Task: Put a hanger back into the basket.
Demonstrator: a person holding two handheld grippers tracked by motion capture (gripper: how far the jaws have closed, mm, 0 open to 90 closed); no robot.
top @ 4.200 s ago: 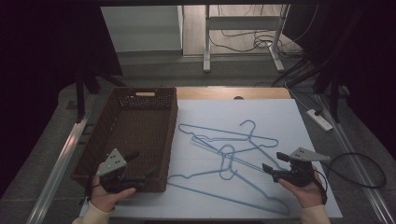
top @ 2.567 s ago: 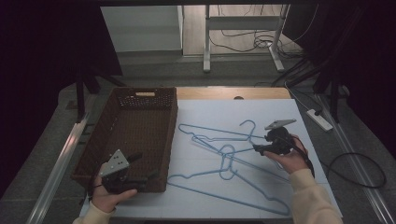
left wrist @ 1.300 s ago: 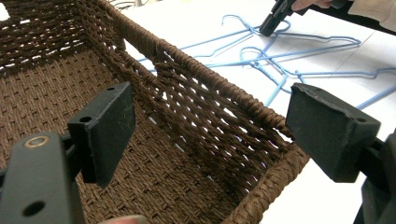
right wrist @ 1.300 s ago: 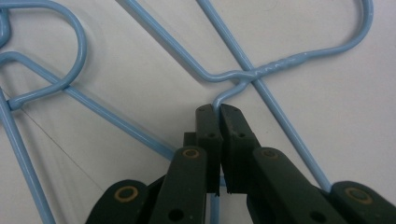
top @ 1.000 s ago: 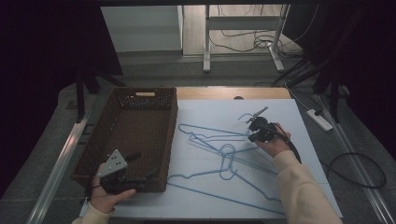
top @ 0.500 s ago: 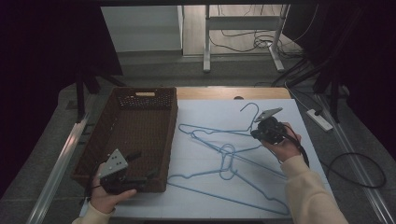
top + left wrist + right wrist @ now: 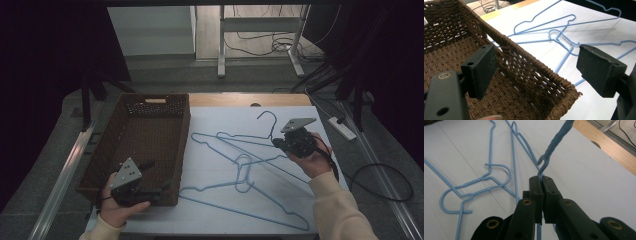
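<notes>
Hangers of blue wire lie tangled on the white-covered counter (image 7: 300, 210), and the right tool (image 7: 276, 143) pinches one of them, the lifted hanger (image 7: 268, 120), by the wire just under its twisted neck. In the high view that hanger's hook stands up near the counter's far edge, close to the bare wooden strip there, while its arms trail down into the pile; open white surface lies to the right of the hand and toward the far edge. The left tool (image 7: 159, 192) rests at the near corner of the wicker basket (image 7: 150, 107), which sits along the counter's left side. The right tool's jaw tips are small and dark here, hard to read.

From the left gripper view, the tool's jaws stand spread wide, with the basket's rim between them and nothing pressed; the other hangers (image 7: 564, 42) lie beyond on the white surface, their far ends cut off by the frame.

From the right gripper view, the jaws are pressed together on the thin wire, the twisted neck (image 7: 554, 143) rising above them and running out of frame at the top, so the hook is unseen.

Compared with a second ago, the right hand has risen and the hook now stands higher and farther back.
</notes>
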